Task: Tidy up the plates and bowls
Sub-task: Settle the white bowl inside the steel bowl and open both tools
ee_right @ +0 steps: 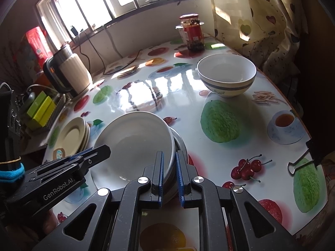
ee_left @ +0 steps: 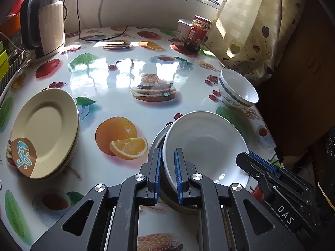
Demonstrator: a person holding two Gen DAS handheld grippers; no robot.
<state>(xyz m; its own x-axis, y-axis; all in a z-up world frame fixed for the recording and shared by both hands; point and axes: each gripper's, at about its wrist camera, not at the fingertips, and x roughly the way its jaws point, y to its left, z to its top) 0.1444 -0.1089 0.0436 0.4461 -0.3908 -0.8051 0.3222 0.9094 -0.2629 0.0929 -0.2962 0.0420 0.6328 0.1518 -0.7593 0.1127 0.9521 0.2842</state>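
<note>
At the bottom centre of the left view, the left claw [ee_left: 167, 167] is clenched on the near-left rim of the white dish [ee_left: 206, 148]. In the right view the right claw [ee_right: 169, 170] pinches the same dish's right rim, at lower centre. The dish sits tilted, off-centre on a metal bowl [ee_left: 156, 144], just ahead of both claws.

Risks, as I judge them: both grips are thin rim pinches on glazed ware, so uneven lifting could let the dish slip or twist out. The metal bowl beneath may drag or clatter along if the right claw's pads catch its rim too; I cannot tell whether they do. The glossy counter [ee_left: 117, 87] lets things slide.

Count: one white dish, one metal bowl, one stack of cream plates [ee_left: 45, 131] at middle left, seemingly three, and one blue-banded bowl [ee_left: 238, 90] at right, near the counter edge. Farther back: one kettle [ee_left: 45, 21] at upper left, and one jar [ee_left: 197, 33] with one tub behind it at upper right.
</note>
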